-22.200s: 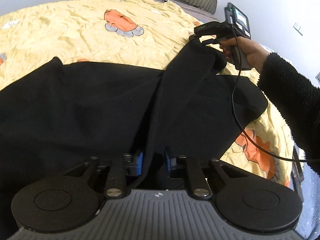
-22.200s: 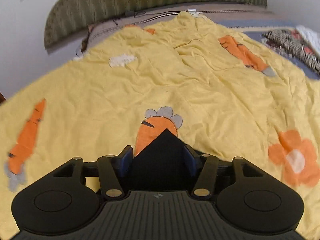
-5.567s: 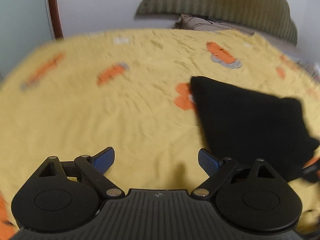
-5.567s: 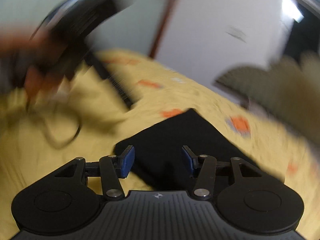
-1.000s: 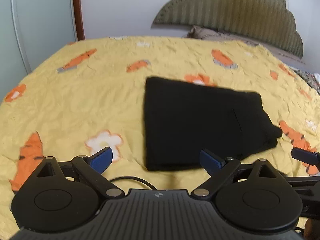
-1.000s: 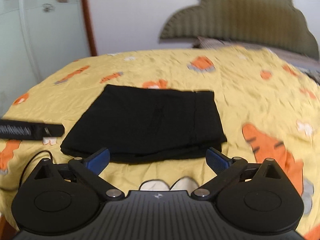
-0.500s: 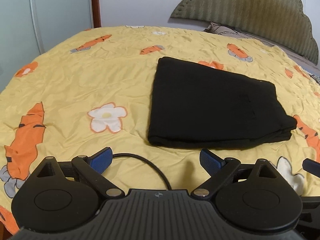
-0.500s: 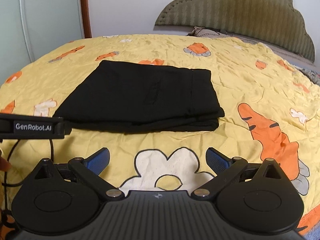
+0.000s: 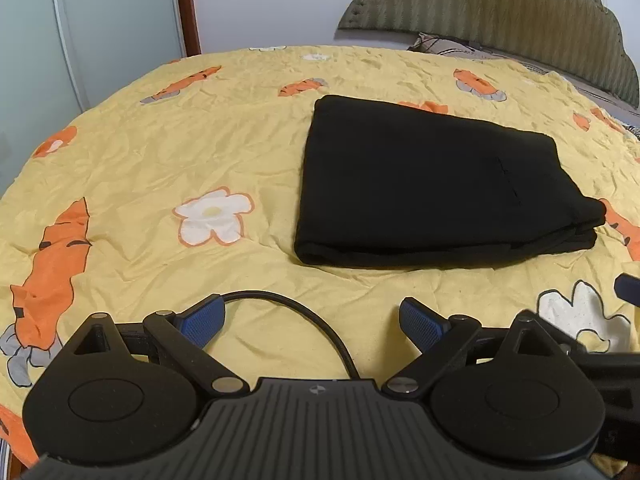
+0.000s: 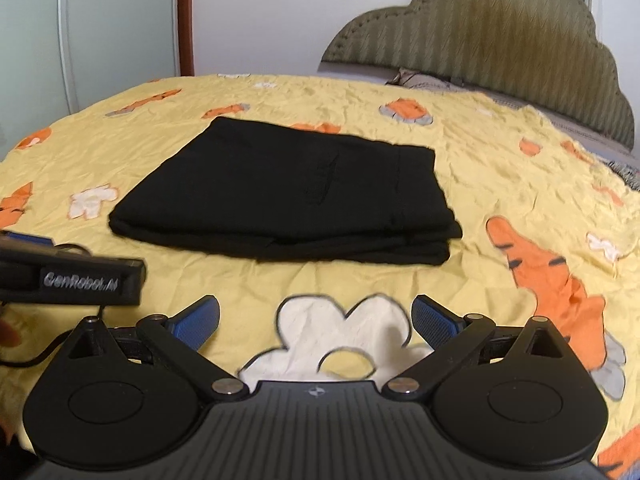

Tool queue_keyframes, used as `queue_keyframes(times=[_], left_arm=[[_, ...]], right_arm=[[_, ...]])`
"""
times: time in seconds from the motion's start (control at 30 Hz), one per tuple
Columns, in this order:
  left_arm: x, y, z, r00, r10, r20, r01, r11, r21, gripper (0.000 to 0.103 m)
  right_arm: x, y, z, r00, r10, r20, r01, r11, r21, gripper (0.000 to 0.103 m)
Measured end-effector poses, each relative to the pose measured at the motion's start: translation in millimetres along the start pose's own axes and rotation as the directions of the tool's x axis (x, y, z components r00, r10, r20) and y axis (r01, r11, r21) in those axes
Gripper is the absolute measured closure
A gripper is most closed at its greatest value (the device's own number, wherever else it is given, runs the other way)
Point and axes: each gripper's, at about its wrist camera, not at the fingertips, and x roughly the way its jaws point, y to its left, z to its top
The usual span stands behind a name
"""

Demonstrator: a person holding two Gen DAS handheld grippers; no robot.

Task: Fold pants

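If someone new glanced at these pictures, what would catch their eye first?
Most likely the black pants, folded into a neat stack in the middle of the yellow bedspread with its orange carrots and white flowers. Next, the two open grippers, left and right, empty and short of the stack.

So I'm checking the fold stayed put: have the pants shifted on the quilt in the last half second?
No. The pants keep their far corner beside the same orange carrot print on the quilt.

Left gripper: jaws spread wide, nothing between blue pads. Right gripper: jaws spread wide, empty, just beside left gripper.
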Motion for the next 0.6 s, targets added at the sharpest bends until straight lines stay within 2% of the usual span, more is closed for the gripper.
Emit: queue_keyframes(times=[0.27,0.6], left_arm=[[7,-1,-4,1.0,-0.001,-0.01,0.001,1.0,0.002,0.007],[7,0,-5,1.0,-0.002,-0.006,0.002,1.0,-0.002,0.007]], right_arm=[[7,-9,-5,0.999,0.034,-0.014,-0.033,0.999,0.04,0.0],[-3,-14,-5,1.0,0.027,-0.002,-0.027,0.999,0.039,0.0]])
